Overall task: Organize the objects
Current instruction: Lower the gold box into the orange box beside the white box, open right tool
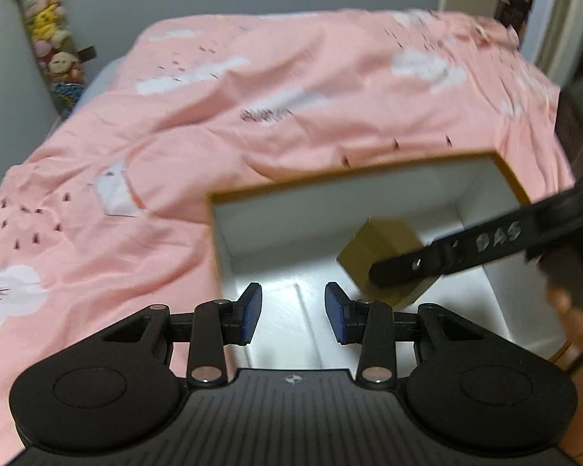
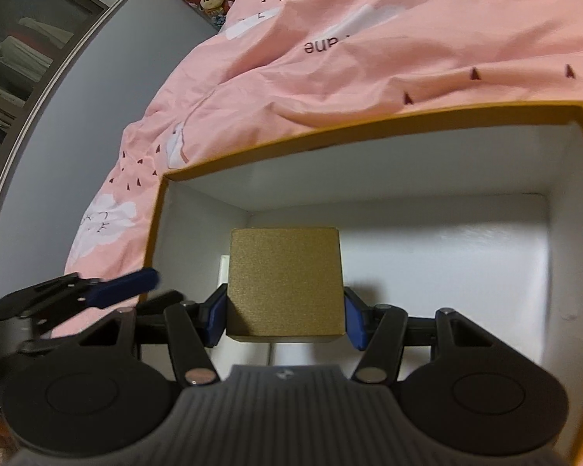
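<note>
Right gripper [image 2: 285,316] fingers clamped on gold cube [image 2: 285,283], held inside white-lined box [image 2: 373,126] on bed. Left gripper [image 1: 293,312] fingers partly parted, empty. Advised: lower level, seat flat, then release.

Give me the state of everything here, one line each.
Large box: open, no lid on it, sitting on the bed.
Gold box: upright, held inside the large box.
Right tool: shut on the gold box.
Left tool: open, empty.
Pink duvet: spread out, wrinkled.
</note>
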A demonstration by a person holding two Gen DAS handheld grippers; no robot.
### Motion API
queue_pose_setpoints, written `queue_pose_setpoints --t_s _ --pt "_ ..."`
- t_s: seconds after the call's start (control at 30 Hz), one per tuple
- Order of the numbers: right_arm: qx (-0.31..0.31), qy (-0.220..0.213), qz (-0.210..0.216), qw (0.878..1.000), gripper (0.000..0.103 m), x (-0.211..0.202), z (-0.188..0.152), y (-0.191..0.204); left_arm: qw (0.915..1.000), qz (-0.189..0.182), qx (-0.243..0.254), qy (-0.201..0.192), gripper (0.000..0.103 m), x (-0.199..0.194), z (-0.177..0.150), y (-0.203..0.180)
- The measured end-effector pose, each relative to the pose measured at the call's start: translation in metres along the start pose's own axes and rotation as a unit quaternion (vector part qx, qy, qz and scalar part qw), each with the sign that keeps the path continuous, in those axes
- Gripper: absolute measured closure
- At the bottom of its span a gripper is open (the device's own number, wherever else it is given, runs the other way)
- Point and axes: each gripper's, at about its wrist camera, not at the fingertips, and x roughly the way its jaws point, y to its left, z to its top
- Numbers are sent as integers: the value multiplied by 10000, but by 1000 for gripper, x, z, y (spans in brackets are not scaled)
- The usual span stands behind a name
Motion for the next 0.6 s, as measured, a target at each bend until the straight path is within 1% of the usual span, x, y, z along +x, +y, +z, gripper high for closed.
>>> queue_pose_setpoints --t_s 0.1,0.17,0.2,0.27,0.33,0.37,0.43,0.6 --pt "30 48 69 10000 42 12 6 9 9998 144 -104 -30 58 0 4 14" --pt "12 64 70 10000 42 20 10 15 9996 219 -161 58 59 4 5 22" --pt "2 71 66 10000 42 24 12 18 9994 248 -225 131 61 6 5 25" --pt "-7 94 46 9999 42 32 16 24 9986 281 -363 263 69 12 3 32" --pt "-29 124 31 9999 42 40 21 28 9979 234 -520 319 73 16 0 37" --pt "-14 140 19 9999 42 44 23 29 9975 183 -591 344 77 18 -1 39" --pt "1 172 -5 9999 42 52 28 33 9968 64 -702 377 81 21 -2 42" --pt "113 212 16 9997 41 68 36 37 9963 -27 -766 394 83 27 -5 46"
